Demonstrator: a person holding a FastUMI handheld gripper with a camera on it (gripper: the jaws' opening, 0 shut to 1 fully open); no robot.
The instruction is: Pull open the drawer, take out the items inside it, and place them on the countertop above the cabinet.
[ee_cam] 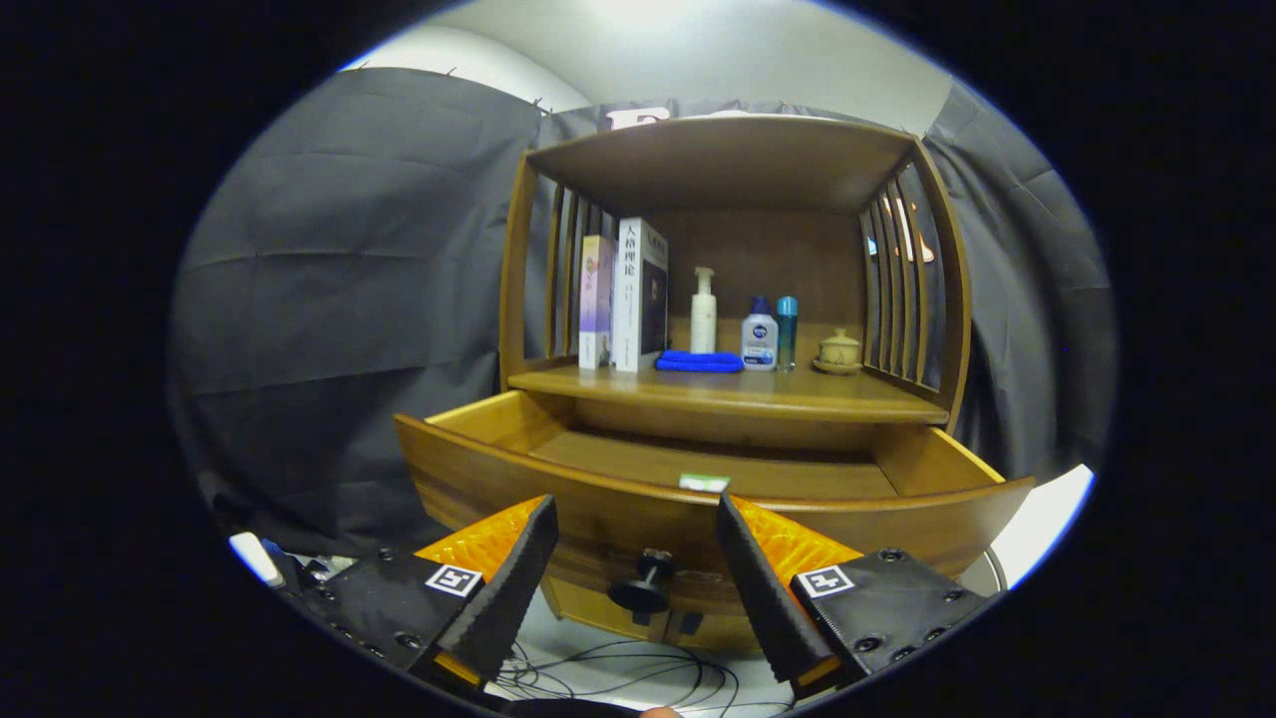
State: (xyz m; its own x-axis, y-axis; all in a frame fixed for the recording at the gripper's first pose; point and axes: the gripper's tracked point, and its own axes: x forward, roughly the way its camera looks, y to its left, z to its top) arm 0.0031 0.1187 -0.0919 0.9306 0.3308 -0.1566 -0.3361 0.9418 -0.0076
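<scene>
A wooden cabinet stands ahead with its drawer (638, 499) pulled out toward me. The drawer's dark round knob (643, 588) sits on its front, low between my fingers. My gripper (638, 507) is open, empty, and held just in front of the drawer's front panel. A small white and green item (704, 483) lies inside the drawer against the front wall, just beyond the fingertips; the drawer front hides most of it. The countertop (797, 391) runs above the drawer.
On the countertop stand two books (623, 297), a white pump bottle (704, 311), a folded blue cloth (699, 362), a small bottle with a blue cap (760, 337), a teal tube (787, 332) and a lidded cup (839, 352). Cables (618, 668) lie on the floor below.
</scene>
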